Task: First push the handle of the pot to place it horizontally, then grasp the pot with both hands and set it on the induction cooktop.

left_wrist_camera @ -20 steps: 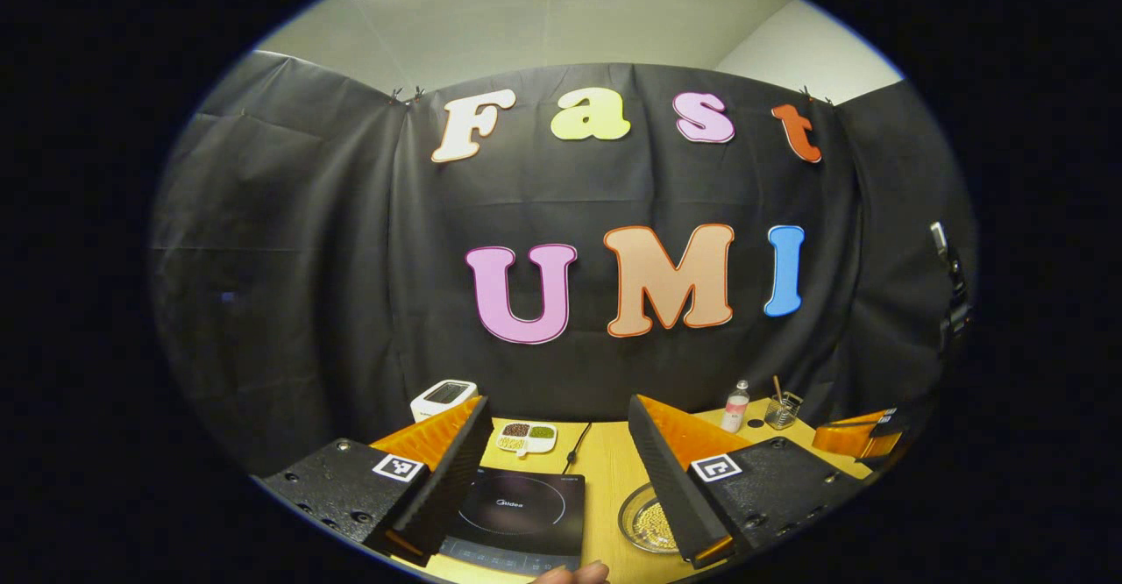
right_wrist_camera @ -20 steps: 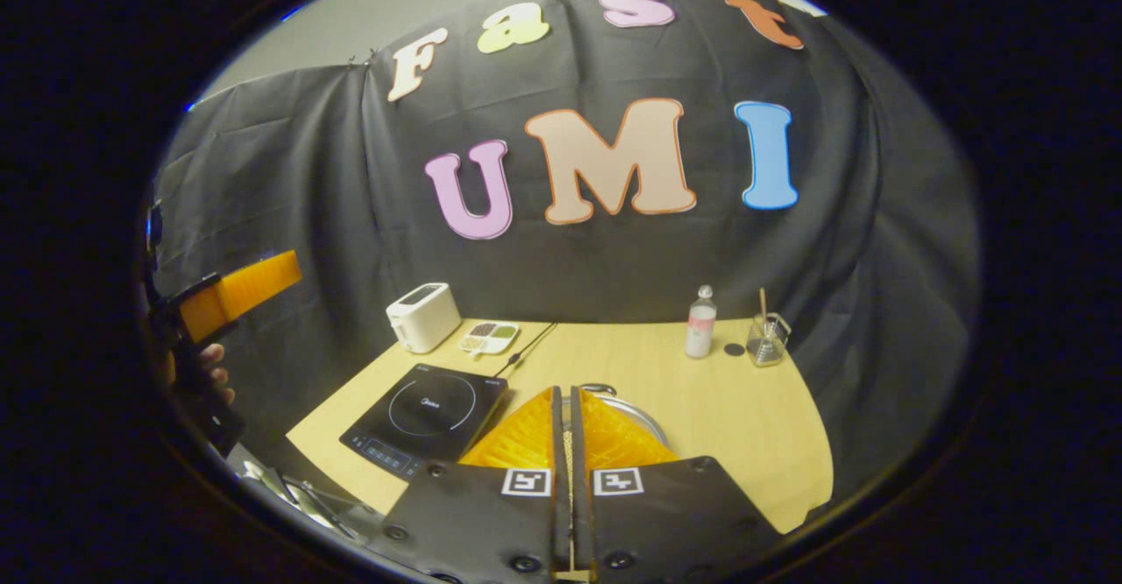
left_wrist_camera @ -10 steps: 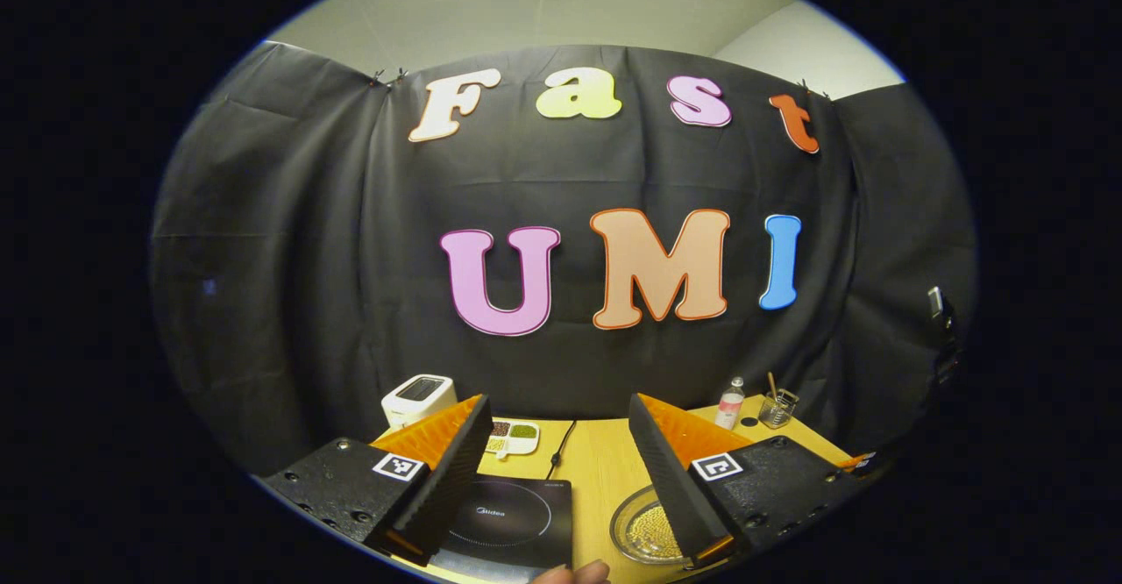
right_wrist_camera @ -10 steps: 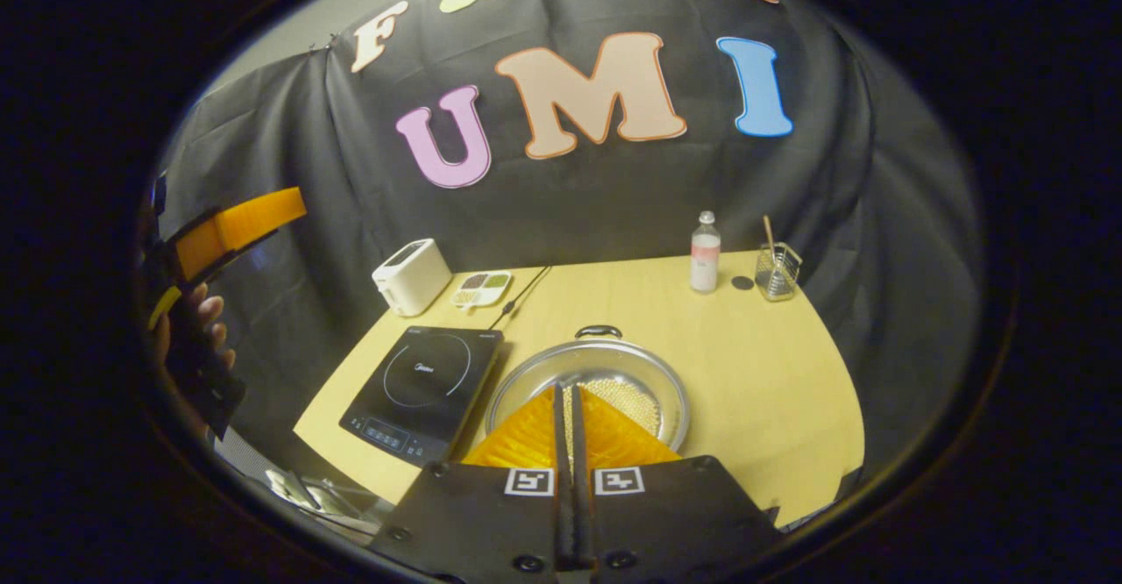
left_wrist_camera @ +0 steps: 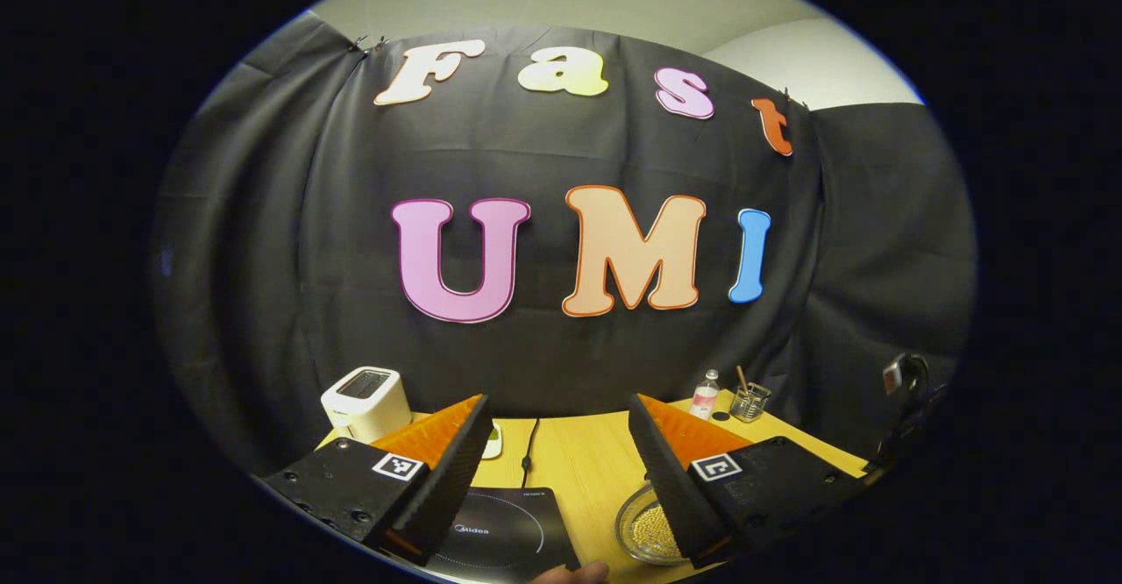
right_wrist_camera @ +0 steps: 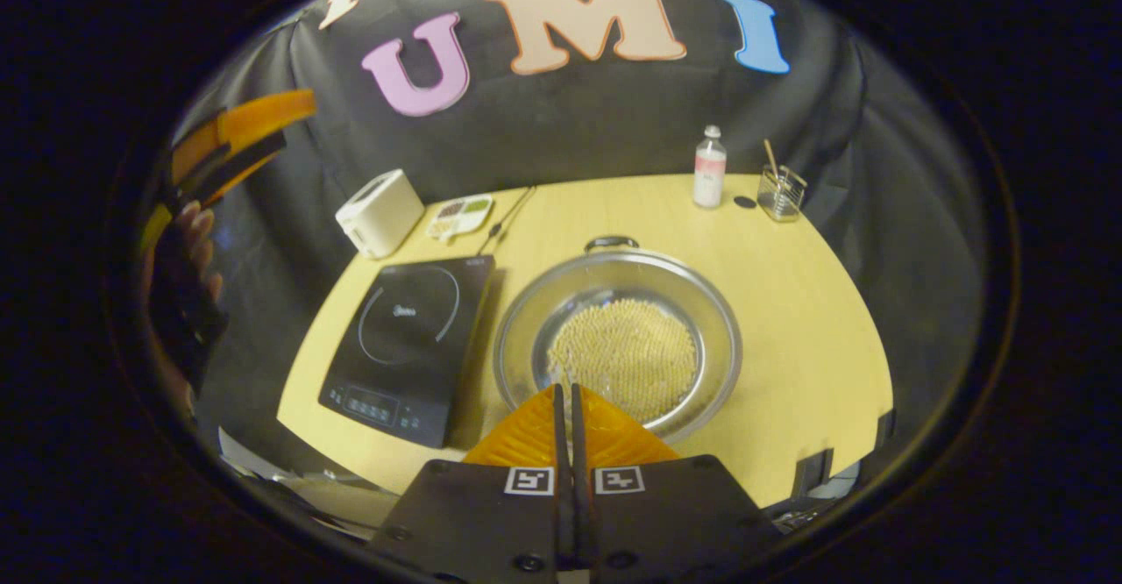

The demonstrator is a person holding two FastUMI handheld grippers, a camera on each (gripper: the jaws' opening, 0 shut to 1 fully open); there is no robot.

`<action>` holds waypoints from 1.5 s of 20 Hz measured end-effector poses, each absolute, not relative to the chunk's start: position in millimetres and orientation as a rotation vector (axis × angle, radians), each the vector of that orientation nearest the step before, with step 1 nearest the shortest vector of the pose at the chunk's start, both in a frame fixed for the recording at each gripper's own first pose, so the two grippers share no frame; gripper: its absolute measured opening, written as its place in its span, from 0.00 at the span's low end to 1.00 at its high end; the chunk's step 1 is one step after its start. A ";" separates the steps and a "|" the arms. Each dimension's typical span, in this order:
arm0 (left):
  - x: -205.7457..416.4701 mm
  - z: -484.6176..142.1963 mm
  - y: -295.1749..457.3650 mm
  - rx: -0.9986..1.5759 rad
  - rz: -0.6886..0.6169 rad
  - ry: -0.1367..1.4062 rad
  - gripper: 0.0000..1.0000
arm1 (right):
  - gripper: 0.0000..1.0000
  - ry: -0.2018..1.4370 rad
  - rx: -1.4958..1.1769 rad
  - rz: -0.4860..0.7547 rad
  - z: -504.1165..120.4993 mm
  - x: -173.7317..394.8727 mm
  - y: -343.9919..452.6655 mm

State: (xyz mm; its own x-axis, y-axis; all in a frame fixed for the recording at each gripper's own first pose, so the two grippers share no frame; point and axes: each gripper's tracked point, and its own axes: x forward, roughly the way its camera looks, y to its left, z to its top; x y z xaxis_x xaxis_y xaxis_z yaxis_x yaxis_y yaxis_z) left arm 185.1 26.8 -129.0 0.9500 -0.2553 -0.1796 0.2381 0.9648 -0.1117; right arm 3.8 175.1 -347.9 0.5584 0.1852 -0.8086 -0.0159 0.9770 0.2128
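Step one not yet started: the pot, a wide metal pan with pale beads in it, sits on the table just beside the induction cooktop, its far handle pointing toward the back wall. Right gripper hovers above the pot's near rim, fingers pressed together, nothing between them. Left gripper is spread wide and empty, held high over the cooktop, well off the table. Next move likely: bring the closed right tip down to a handle and nudge it sideways until the handles line up left-right; contact should be low and gentle so the pot rotates rather than slides.
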 end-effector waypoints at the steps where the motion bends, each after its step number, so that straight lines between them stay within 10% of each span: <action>1: 186.9 -132.3 30.5 -0.090 -0.260 0.196 0.95 | 0.00 0.999 0.191 0.122 -355.6 -3.7 184.6; 30: 212.0 -179.8 76.4 -0.093 -0.236 0.250 0.95 | 0.02 1.354 0.078 -0.002 -462.1 -53.8 140.2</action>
